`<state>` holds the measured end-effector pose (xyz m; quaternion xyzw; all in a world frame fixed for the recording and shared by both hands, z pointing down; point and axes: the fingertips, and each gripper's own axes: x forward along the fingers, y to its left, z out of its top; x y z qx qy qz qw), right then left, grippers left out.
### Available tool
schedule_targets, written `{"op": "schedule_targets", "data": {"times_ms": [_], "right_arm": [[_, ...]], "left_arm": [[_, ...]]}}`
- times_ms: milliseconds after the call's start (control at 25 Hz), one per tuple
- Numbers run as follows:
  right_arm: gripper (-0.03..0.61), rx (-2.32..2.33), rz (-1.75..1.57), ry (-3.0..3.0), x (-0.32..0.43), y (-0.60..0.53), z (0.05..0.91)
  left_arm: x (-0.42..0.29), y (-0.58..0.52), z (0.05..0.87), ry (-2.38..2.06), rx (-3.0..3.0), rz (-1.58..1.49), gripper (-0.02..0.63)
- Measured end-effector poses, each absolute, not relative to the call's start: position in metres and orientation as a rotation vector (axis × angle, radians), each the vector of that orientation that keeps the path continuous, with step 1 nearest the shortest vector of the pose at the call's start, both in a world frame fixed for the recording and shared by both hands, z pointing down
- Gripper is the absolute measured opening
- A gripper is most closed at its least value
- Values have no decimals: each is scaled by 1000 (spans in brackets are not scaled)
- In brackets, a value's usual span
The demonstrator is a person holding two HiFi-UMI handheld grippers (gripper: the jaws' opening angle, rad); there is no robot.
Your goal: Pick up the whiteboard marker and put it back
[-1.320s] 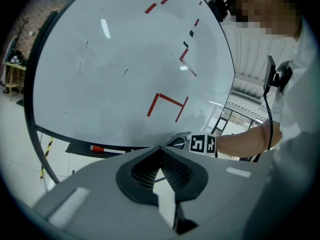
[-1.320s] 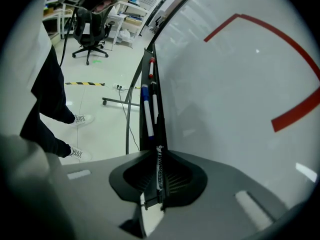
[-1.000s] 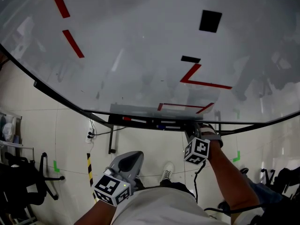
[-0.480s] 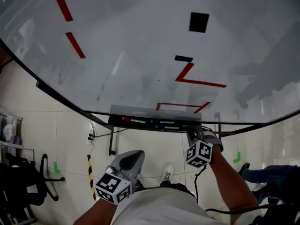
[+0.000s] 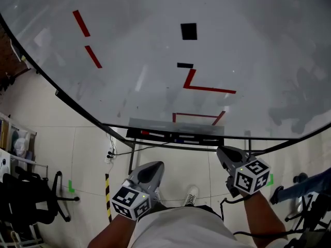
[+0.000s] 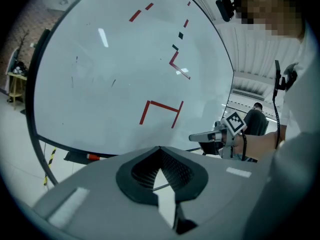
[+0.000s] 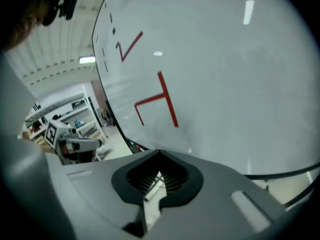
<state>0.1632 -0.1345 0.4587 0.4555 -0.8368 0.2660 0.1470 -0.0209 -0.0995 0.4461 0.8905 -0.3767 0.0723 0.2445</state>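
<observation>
Whiteboard marker lies in the tray — just beyond the right hand-held gripper — jaws closed, empty.

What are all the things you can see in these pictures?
whiteboard: one, white with red lines and black squares, ahead
tray: one, dark, under the whiteboard's lower edge
marker: one clear, red cap, lying in tray
chair: one, black, floor left
striped tape: one, yellow-black, floor
tape mark: one, green, floor left
shoe: one, white, floor below
left hand-held gripper: one, grey, shut, empty
right hand-held gripper: one, grey, shut, empty
</observation>
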Motion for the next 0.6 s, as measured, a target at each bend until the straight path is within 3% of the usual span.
{"op": "schedule_targets", "data": {"times_ms": [280, 600], "right_arm": [[2, 1396, 919, -2660, 181, -93, 388], [2, 1295, 1036, -2723, 185, -39, 403]], "left_arm": [[-6, -84, 417, -1120, 2430, 110, 16], [17, -40, 413, -1144, 2457, 117, 16]]}}
